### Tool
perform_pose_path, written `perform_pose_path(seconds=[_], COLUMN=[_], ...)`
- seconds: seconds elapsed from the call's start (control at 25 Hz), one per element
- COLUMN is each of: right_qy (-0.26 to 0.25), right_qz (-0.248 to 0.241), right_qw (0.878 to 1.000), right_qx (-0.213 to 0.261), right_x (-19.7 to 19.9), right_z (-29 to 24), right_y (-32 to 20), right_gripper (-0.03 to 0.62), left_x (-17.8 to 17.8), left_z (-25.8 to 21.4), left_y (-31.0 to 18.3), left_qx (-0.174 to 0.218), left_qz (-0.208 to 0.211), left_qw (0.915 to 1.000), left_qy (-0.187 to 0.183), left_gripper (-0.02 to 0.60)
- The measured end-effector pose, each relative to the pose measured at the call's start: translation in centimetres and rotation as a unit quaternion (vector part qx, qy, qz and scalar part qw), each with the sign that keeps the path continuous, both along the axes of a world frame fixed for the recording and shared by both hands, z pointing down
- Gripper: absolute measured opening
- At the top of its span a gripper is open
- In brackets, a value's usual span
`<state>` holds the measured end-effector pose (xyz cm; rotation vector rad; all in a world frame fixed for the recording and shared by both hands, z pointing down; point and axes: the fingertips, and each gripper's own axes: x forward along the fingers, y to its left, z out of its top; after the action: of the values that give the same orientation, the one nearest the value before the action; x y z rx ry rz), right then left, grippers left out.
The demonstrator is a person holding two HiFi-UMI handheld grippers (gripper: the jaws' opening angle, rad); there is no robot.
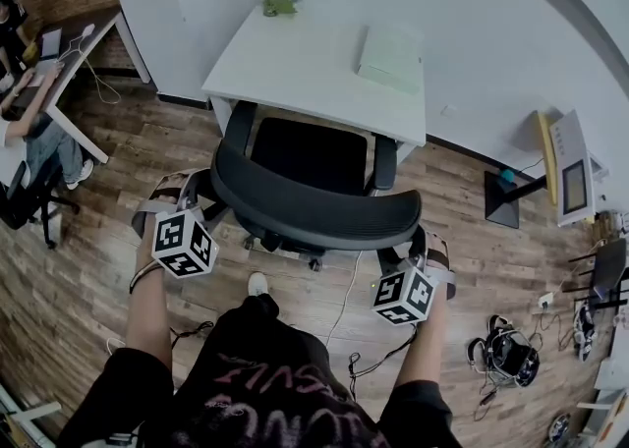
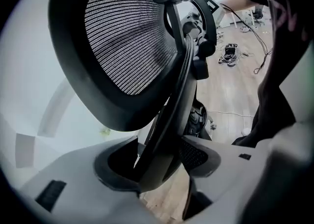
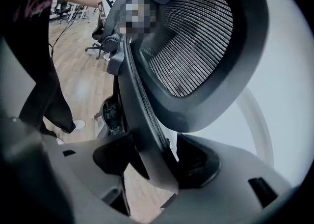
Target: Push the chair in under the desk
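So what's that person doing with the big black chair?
A person stands behind the black mesh-backed office chair, holding a pair of tongs in each hand. The left tongs and the right tongs each pinch one side edge of its backrest. The chair faces the white rectangular desk, with its seat mostly out in front, not tucked under yet.

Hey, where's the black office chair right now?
Head view, centre: the black chair faces the white desk, seat close to its front edge, backrest toward the person. The left gripper and right gripper clamp the backrest's two ends.
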<state>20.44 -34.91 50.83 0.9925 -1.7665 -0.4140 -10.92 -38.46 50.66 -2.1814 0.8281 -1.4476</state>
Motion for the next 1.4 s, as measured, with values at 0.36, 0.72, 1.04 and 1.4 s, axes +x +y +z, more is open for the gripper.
perform_pose_path(seconds=[0.36, 0.72, 1.04, 1.4], right_qy=[-0.003, -0.002, 0.001, 0.005], right_qz=[0.013, 0.033, 0.035, 0.028], right_qw=[1.0, 0.999, 0.999, 1.0], right_qx=[-0.002, -0.001, -0.002, -0.003], right_x=[-2.1, -2.6, -2.1, -1.2], right_z=[0.2, 0.3, 0.3, 0.4], right_y=[-4.1, -7.3, -11.3, -15.9], right_gripper=[0.265, 0.267, 0.267, 0.267], left_x=[-1.9, -2.4, -1.9, -1.1], left_z=[0.2, 0.2, 0.2, 0.3], left_y=[-5.2, -9.1, -13.1, -17.4], left_qx=[-0.002, 0.0, 0.002, 0.002], left_qz=[0.013, 0.028, 0.026, 0.018], left_qw=[0.9999, 0.9996, 0.9997, 0.9998], left_qy=[-0.001, 0.0, -0.001, -0.001], left_gripper=[0.272, 0.273, 0.273, 0.273])
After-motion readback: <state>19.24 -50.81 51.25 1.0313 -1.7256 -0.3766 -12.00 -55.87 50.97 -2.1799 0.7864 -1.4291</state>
